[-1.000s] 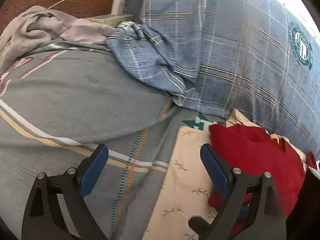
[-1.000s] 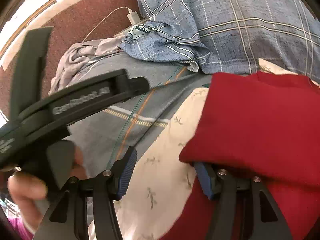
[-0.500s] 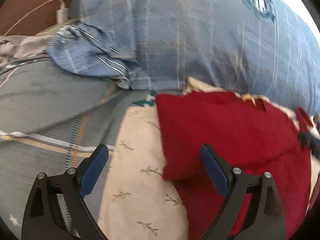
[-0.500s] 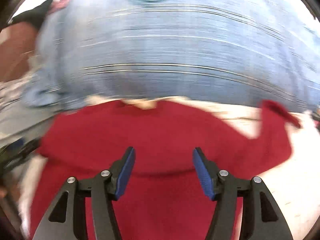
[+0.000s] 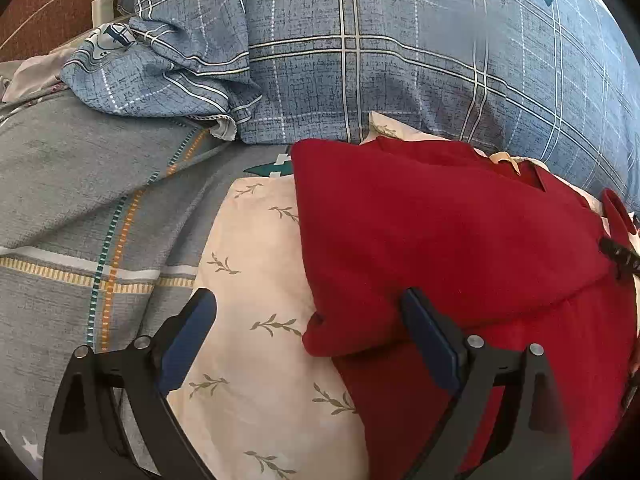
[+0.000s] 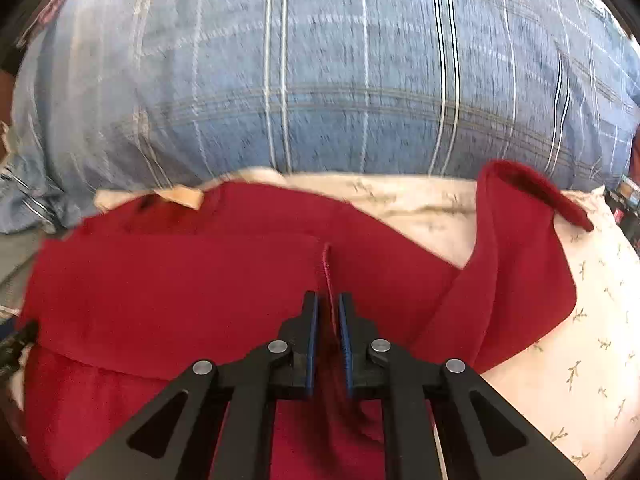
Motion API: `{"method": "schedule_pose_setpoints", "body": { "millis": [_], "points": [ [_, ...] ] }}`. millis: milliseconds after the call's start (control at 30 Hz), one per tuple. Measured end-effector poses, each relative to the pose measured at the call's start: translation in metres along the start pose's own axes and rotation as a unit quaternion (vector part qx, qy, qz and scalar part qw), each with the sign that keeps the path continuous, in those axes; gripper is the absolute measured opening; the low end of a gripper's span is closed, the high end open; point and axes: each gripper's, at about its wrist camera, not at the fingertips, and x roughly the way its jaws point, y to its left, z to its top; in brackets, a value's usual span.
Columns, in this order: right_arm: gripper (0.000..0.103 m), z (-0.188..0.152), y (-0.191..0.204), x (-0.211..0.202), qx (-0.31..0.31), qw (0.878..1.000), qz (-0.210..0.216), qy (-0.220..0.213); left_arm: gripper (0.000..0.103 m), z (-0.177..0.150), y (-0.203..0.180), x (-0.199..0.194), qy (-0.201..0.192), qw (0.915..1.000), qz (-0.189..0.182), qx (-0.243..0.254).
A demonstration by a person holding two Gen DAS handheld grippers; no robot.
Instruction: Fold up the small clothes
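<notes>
Right hand-held gripper newly pinching red garment

Big blue plaid pillow walls off the far side, w/ crumpled plaid cloth at its left end. Grey sheet to the left lies bare. Cream cloth beside red garment also unobstructed.

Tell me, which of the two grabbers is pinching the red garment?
The right gripper: its jaws have just closed on a fold of the red garment. The left gripper stands wide open.
</notes>
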Motion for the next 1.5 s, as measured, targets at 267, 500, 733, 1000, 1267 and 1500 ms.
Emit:
{"method": "schedule_pose_setpoints", "body": {
  "millis": [267, 500, 733, 1000, 1267, 1500],
  "points": [
    [0.011, 0.002, -0.002, -0.016, 0.011, 1.000, -0.008, -0.008, 0.095, -0.002, -0.001, -0.001, -0.006, 1.0000, 0.003, 0.003],
    [0.013, -0.006, -0.005, -0.044, 0.007, 1.000, 0.002, -0.020, 0.095, -0.004, -0.001, -0.011, -0.019, 0.9998, 0.001, 0.006],
    [0.014, -0.019, -0.011, -0.050, 0.022, 0.999, 0.032, -0.010, 0.095, -0.006, -0.006, -0.021, -0.033, 0.9994, -0.007, 0.011],
    [0.034, -0.040, -0.009, -0.072, 0.021, 0.997, 0.074, -0.014, 0.095, -0.011, -0.018, -0.040, -0.051, 0.9975, -0.041, 0.028],
    [0.053, -0.043, -0.055, -0.087, 0.074, 0.995, 0.054, -0.038, 0.095, -0.024, -0.043, -0.049, -0.063, 0.9945, -0.055, 0.063],
    [0.066, 0.004, -0.125, -0.078, 0.133, 0.990, -0.005, -0.056, 0.095, -0.028, -0.049, -0.039, -0.052, 0.9944, -0.051, 0.076]
  ]
}}
